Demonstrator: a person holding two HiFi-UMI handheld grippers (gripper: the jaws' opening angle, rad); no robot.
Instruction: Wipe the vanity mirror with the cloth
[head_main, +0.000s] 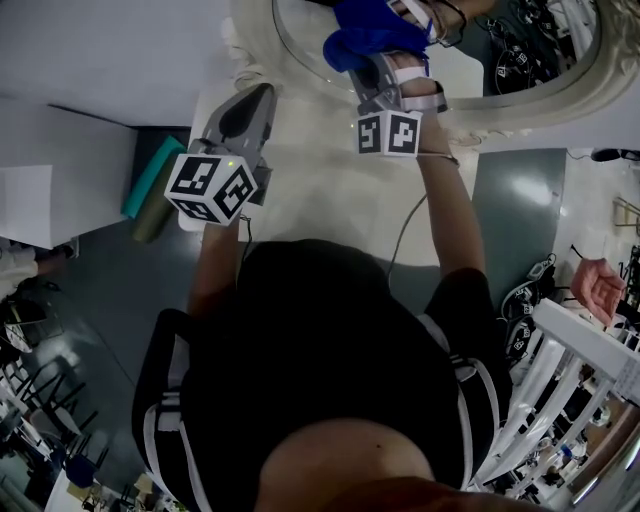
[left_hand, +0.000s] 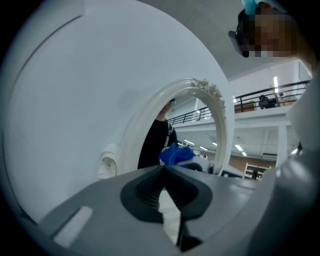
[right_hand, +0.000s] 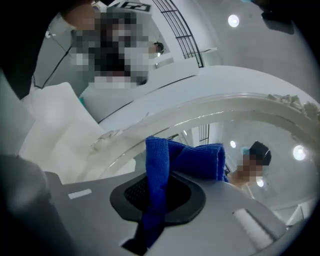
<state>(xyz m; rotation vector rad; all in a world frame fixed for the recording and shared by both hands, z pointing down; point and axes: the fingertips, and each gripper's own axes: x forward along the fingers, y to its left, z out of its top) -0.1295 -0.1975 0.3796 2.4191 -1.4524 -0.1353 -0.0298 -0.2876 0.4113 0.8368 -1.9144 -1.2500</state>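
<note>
The vanity mirror has an ornate white oval frame (head_main: 520, 105) and stands at the back of the white table (head_main: 330, 205). My right gripper (head_main: 388, 62) is shut on a blue cloth (head_main: 368, 30), which bunches against the lower part of the glass. In the right gripper view the cloth (right_hand: 186, 159) runs down between the jaws of that gripper (right_hand: 157, 176), with the frame (right_hand: 225, 107) arching just behind it. My left gripper (head_main: 262, 95) hangs over the table to the left of the mirror, shut and empty. In its own view the left gripper (left_hand: 164, 168) faces the frame (left_hand: 222, 117) and the cloth (left_hand: 176, 154).
A teal object (head_main: 150, 172) lies off the table's left edge, and a white box (head_main: 30, 205) sits further left. White shelving (head_main: 575, 375) stands at the right, with another person's hand (head_main: 598, 288) near it. A cable (head_main: 405, 225) trails across the table.
</note>
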